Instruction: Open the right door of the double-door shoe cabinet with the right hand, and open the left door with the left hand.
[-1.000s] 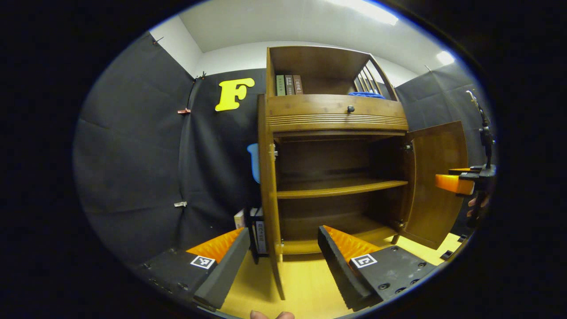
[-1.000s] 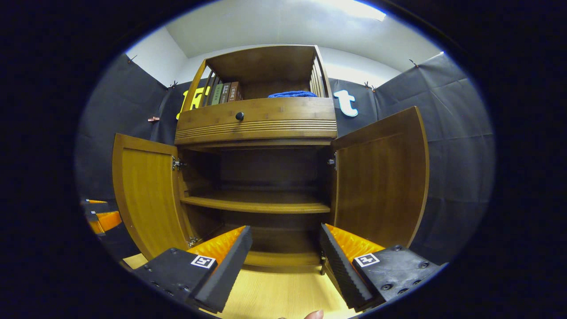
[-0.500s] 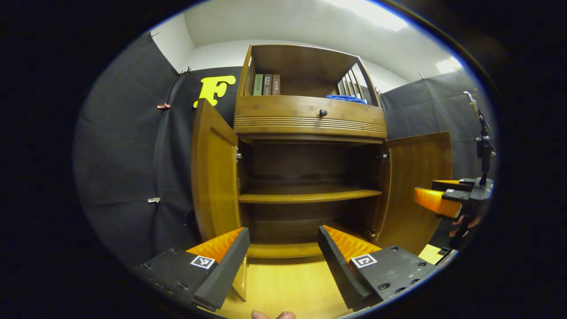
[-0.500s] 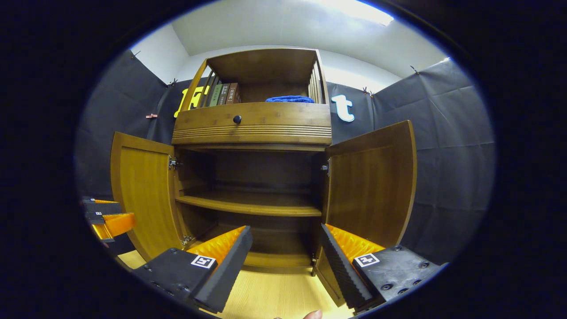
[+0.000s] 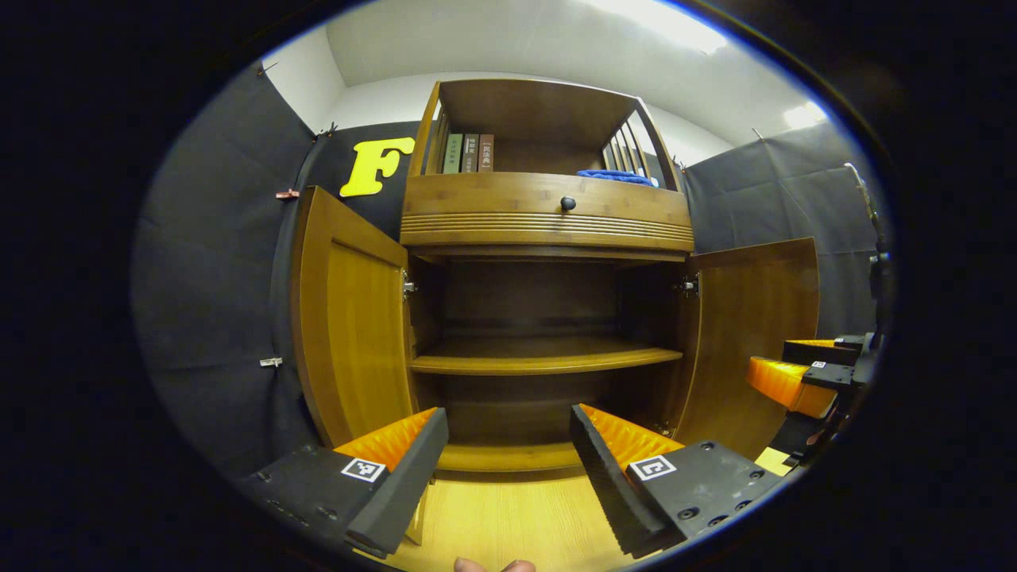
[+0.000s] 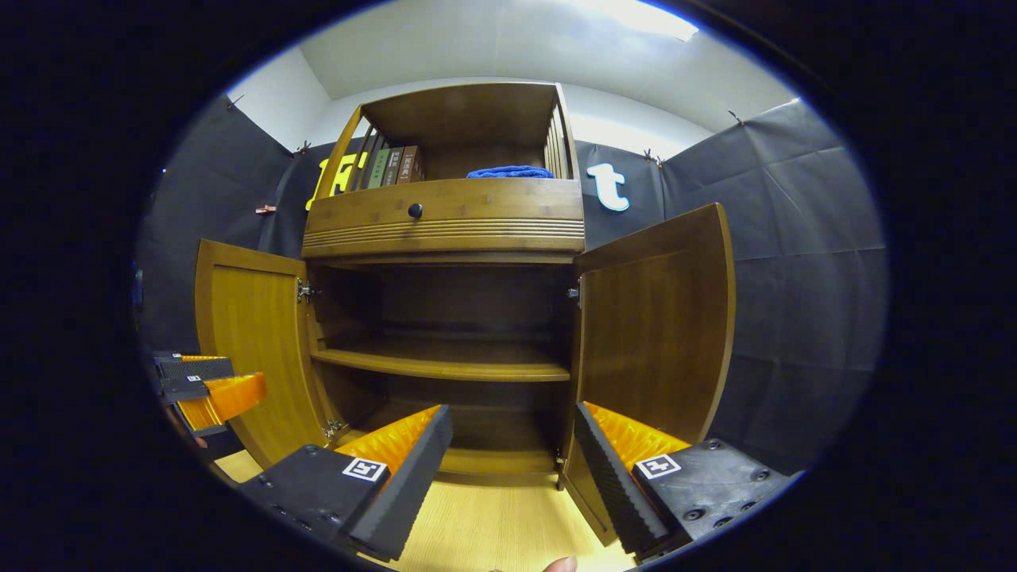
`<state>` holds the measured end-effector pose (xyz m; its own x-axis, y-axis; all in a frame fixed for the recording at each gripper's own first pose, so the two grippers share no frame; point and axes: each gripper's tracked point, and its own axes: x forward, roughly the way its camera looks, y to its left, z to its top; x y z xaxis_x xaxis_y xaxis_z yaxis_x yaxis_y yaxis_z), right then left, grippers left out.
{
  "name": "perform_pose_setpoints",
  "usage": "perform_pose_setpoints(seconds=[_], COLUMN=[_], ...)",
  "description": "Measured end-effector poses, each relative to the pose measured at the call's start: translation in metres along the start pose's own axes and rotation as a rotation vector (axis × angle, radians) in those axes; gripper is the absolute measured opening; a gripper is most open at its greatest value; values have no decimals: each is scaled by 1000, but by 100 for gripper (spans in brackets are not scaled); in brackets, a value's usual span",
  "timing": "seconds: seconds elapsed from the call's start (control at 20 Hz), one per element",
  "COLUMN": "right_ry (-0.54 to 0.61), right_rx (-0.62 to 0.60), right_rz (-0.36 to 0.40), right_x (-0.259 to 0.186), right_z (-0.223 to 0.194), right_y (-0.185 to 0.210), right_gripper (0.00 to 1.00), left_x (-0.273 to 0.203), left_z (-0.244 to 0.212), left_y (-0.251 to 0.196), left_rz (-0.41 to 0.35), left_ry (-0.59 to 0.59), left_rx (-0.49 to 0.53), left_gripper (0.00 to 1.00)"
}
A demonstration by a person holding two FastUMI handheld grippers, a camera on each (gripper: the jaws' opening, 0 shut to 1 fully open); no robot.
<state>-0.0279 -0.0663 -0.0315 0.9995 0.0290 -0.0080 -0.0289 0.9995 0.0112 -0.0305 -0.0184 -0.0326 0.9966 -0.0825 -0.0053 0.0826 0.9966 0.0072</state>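
Wood shoe cabinet [image 5: 548, 222] (both doors open)

Book spines [image 5: 465, 153] too small to read; blue cloth [image 6: 508, 171] half hidden behind drawer front [image 6: 445, 213]; right gripper [image 5: 802, 373] cut off at edge

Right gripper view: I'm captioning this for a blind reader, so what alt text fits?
A wooden shoe cabinet stands with its left door and right door both swung open, showing bare shelves. The right gripper, jaws open, points at it and holds nothing; the left gripper is at the left edge.
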Motion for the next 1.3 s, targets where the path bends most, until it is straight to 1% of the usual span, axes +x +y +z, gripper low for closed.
perform_pose_setpoints(seconds=[0.1, 0.15, 0.2, 0.25, 0.3, 0.35, 0.4, 0.45, 0.5, 0.55, 0.65, 0.8, 0.85, 0.9, 0.95, 1.0, 1.05, 1.3], right_ry=[6, 8, 8, 8, 8, 8, 8, 7, 7, 7, 10, 11, 10, 9, 8, 8, 9, 10], right_rx=[-2, 0, 2, 1, -5, -10, -12, -13, -14, -14, -14, -16, -19, -20, -21, -21, -21, -21], right_rz=[5, 11, 18, 22, 25, 28, 32, 34, 36, 37, 39, 40, 39, 38, 37, 35, 34, 31], right_x=[1, 1, 1, 1, 1, 1, 1, 1, 1, 1, 2, 1, 2, 2, 3, 3, 3, 5], right_z=[-2, -1, -1, -2, -2, -2, -2, -2, -2, -2, -4, -3, -3, -3, -3, -2, -2, -3], right_y=[2, 4, 7, 9, 11, 12, 14, 15, 16, 16, 17, 18, 18, 17, 17, 15, 15, 14], right_gripper=[100, 100, 98, 100, 98, 100, 98, 98, 96, 96, 100, 96, 96, 100, 100, 98, 98, 98], left_x=[-1, 0, 1, 0, 0, 0, 0, 1, 2, 1, 3, 4, 3, 4, 4, 5, 6, 7], left_z=[-2, -4, -5, -5, -5, -5, -4, -5, -5, -4, -7, -7, -7, -7, -6, -5, -4, -4], left_y=[-2, -2, -1, 0, 1, 3, 3, 5, 6, 6, 7, 6, 5, 6, 5, 4, 3, 0], left_rz=[2, 5, 9, 15, 18, 22, 24, 26, 26, 26, 25, 19, 17, 16, 14, 12, 9, 1], left_ry=[8, 12, 16, 18, 19, 18, 18, 17, 18, 19, 23, 28, 28, 27, 26, 22, 21, 22], left_rx=[6, 7, 8, 9, 10, 12, 15, 17, 18, 17, 17, 18, 19, 19, 18, 17, 16, 18], left_gripper=[96, 95, 95, 95, 96, 95, 95, 95, 94, 95, 95, 96, 96, 96, 96, 94, 96, 95])
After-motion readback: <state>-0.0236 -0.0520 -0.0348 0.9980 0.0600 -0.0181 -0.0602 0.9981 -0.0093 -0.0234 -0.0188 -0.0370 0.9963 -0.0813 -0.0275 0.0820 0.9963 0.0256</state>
